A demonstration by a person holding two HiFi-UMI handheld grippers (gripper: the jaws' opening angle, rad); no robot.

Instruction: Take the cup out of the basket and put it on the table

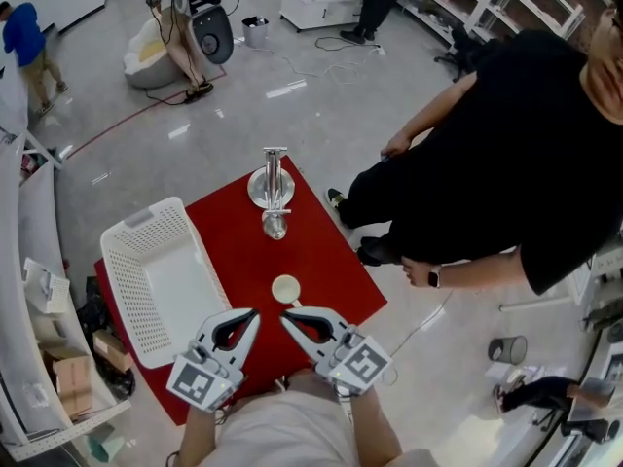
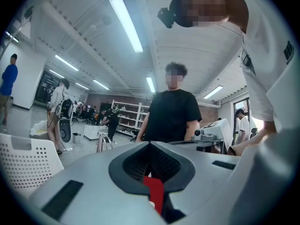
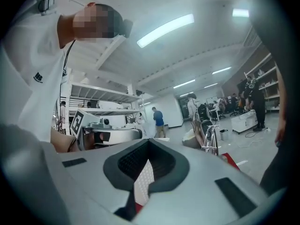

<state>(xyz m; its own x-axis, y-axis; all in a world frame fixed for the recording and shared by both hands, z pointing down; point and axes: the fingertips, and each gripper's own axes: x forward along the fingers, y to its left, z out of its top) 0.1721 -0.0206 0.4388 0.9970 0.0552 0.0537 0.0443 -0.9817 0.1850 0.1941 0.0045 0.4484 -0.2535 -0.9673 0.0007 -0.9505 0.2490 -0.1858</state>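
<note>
We find the left tongs [image 1: 255,312] and right tongs [image 1: 284,317] closed and empty. The cup [image 1: 285,289] stands on the worktop [image 1: 321,251] just ahead of their tips. The basket [image 1: 156,280] lies beside the left tongs.

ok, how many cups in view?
1: a small cream cup on the red tabletop, right of the white perforated plastic basket. The shiny metal item farther back can't be identified.

head: steeply down on table [image 1: 326,253] | gripper views: level, sharing stand [image 3: 211,142]
</note>
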